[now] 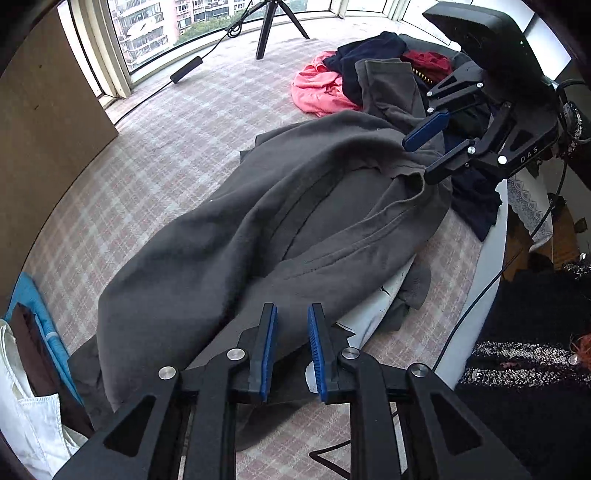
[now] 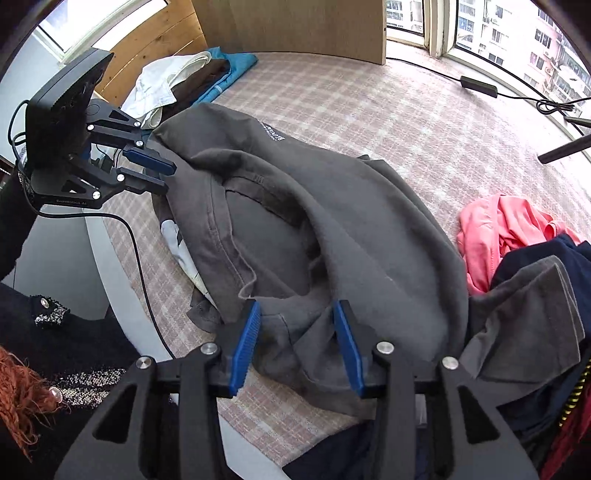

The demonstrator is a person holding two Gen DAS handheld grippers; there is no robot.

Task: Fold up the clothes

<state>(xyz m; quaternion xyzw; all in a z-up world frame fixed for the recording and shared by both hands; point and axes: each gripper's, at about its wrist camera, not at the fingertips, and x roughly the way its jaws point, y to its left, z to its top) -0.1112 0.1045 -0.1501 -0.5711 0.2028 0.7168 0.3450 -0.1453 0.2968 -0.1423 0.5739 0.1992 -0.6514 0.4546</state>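
Blue-padded fingers (image 1: pixel 269 347) of your left tool (image 1: pixel 291 349) sit closest to the lens, parted by a narrow gap with nothing pinched between them; they hover just above the near end of the grey shirt (image 1: pixel 258 229). That shirt lies crumpled lengthwise across the checked cloth of the table (image 1: pixel 177 147), its collar end toward your right tool (image 1: pixel 424 155) and its other end under your left one. From the right wrist view, your right tool (image 2: pixel 297 343) has its pads standing wider apart, straddling a bunched fold near the shirt's neck opening without pressing on it, so the cloth rests loose between them. Neither tool has hold of anything. In that same view your left tool (image 2: pixel 160 177) shows at the far end of the grey shirt (image 2: pixel 332 229), its fingers slightly apart just beside the hem. A pile of other clothes sits on the right side of the table: a pink garment (image 2: pixel 495 229), a dark navy one (image 1: pixel 369 51) and another grey piece (image 2: pixel 528 314). At the opposite end lie a white garment (image 2: pixel 166 77) and a folded blue one (image 2: pixel 229 70). A tripod (image 1: pixel 269 26) stands by the window (image 1: pixel 155 26), with a black cable (image 2: pixel 480 85) trailing along the sill.
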